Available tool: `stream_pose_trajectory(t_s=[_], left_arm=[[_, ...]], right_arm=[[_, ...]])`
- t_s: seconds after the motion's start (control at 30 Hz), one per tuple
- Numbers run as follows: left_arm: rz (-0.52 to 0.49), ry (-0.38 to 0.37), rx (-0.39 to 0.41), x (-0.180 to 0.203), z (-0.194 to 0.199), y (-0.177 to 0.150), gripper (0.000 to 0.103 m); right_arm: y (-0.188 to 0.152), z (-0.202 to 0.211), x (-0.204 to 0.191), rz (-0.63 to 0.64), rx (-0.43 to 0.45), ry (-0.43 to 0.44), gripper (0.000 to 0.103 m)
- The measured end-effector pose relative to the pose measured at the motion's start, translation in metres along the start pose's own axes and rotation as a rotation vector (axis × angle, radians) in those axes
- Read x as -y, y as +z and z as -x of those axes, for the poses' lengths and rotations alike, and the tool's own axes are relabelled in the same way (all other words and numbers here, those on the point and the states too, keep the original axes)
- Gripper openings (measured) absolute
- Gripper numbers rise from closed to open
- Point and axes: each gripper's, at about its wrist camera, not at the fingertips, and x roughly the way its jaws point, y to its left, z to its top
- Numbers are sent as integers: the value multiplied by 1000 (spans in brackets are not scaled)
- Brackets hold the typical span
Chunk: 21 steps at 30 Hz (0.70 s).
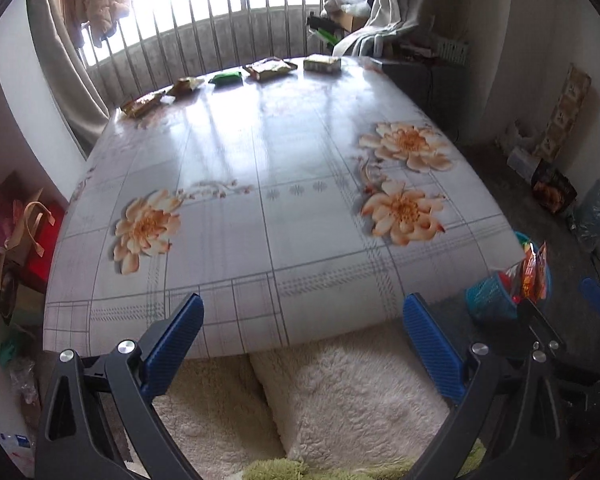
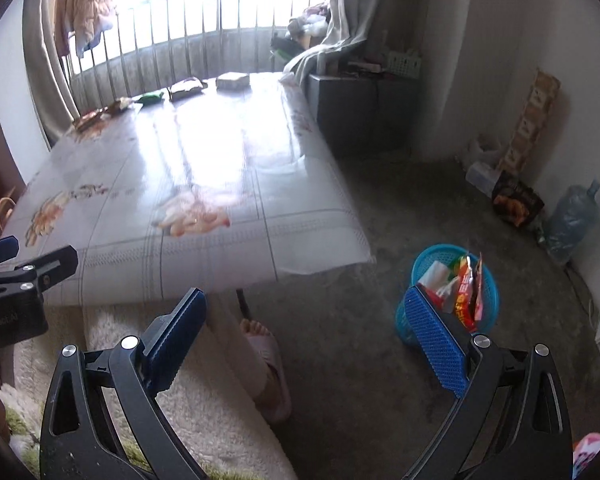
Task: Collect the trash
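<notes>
Left tongs [image 1: 302, 320]: your jaws stand spread wide with nothing between them, hanging over the near edge of the surface [image 1: 260, 168].
Right tongs [image 2: 312, 320]: also released and empty, pointing down at the floor [image 2: 380, 208] beside the surface, with the blue fingers apart.
Basket [image 2: 488, 304]: the blue mesh basket stands on the floor just off the surface's near right corner; your right finger pad partly covers its left side.
Trash in basket: a red-and-orange wrapper [image 2: 470, 292] sticks up out of it, next to white and green scraps.
Trash on surface: five packets lie in a row along the far edge, by the railing: two yellowish wrappers [image 1: 142, 104], a green packet [image 1: 227, 78], a flat pouch [image 1: 270, 68] and a box-like pack [image 1: 322, 63].
Under the surface: a foot in a pink slipper [image 2: 270, 368] rests at the edge of a cream shaggy rug [image 1: 340, 392].
</notes>
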Motion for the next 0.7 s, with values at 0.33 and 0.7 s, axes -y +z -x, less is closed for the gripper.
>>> stream_pose_trajectory(t_s=[0.33,0.7], left_arm=[[25,34,-16,-5,-5,5,98],[19,40,-15,-3,-6,6,98]], right_arm=[[-5,-16,8,-53,-88,-5,95],[-5,-15,20,-64,-83,-55,95]])
